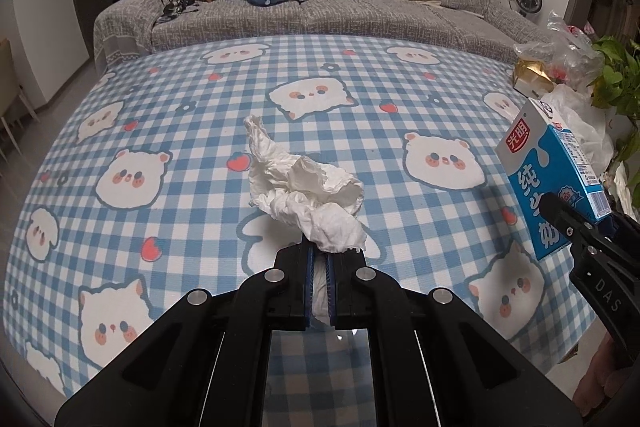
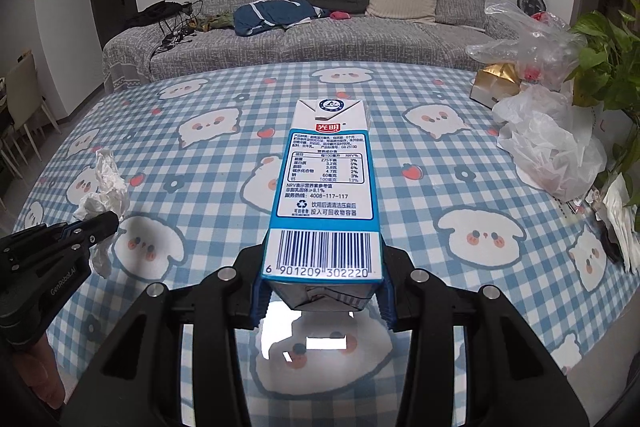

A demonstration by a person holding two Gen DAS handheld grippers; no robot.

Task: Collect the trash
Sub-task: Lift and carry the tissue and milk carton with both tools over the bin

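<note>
A crumpled white tissue (image 1: 304,187) sticks up from my left gripper (image 1: 320,259), whose blue pads are shut on its lower end above the checked tablecloth. A blue and white milk carton (image 2: 324,187) lies lengthwise between the pads of my right gripper (image 2: 322,291), which is shut on its barcode end. In the left wrist view the milk carton (image 1: 556,171) shows at the right edge, held by the right gripper's black fingers (image 1: 568,223). The right wrist view has the tissue (image 2: 106,187) and the left gripper's fingers (image 2: 96,227) at its left edge.
A table under a blue checked cloth with cartoon animals (image 1: 200,107) fills both views. At its right edge lie clear plastic bags (image 2: 548,147), a gold box (image 2: 496,83) and a leafy plant (image 2: 608,67). Beyond stands a grey sofa (image 2: 320,35) with a backpack, cushion and clothes.
</note>
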